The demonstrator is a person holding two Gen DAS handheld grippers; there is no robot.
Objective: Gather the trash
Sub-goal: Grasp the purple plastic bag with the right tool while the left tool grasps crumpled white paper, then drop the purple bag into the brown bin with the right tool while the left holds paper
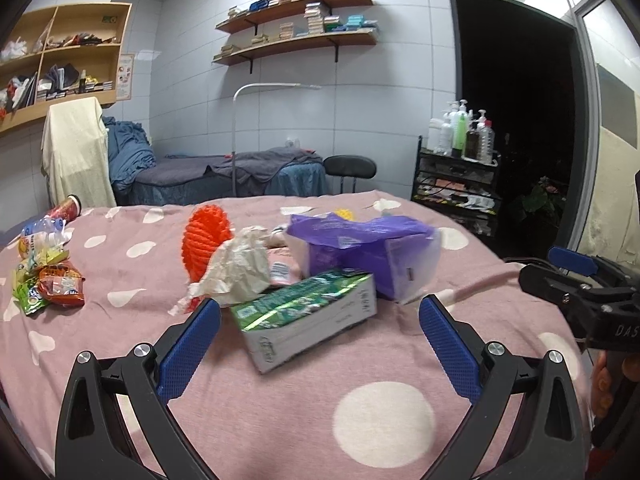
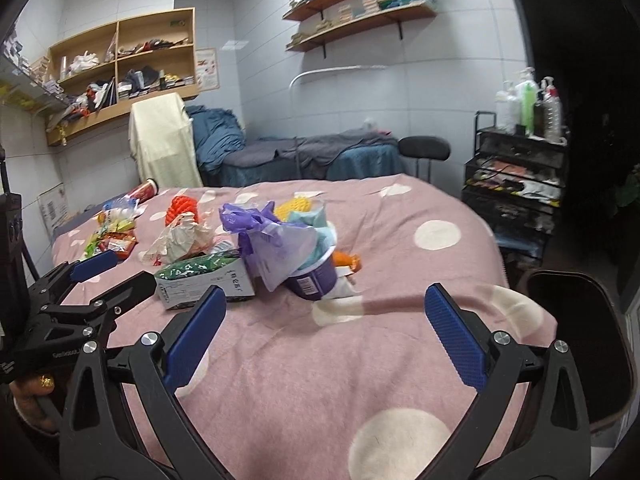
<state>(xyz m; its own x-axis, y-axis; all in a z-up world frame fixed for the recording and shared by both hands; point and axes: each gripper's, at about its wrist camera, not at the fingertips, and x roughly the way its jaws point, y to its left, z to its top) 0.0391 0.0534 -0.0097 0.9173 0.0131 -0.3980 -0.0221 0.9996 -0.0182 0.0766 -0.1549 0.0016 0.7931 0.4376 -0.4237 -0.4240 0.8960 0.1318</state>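
Lying dead ahead of wide-open, empty left gripper (image 1: 320, 316): green carton (image 1: 306, 316), long axis crosswise; right gripper (image 2: 326, 320) likewise open, farther off.

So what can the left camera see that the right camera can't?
Only the left wrist view shows the dark open doorway and the green carton's long side. Only the right wrist view shows the orange thing behind the purple tub, and the black chair beside the bed. Both show the crumpled tissue, the orange ball, the snack wrappers and the pink spotted bedcover.
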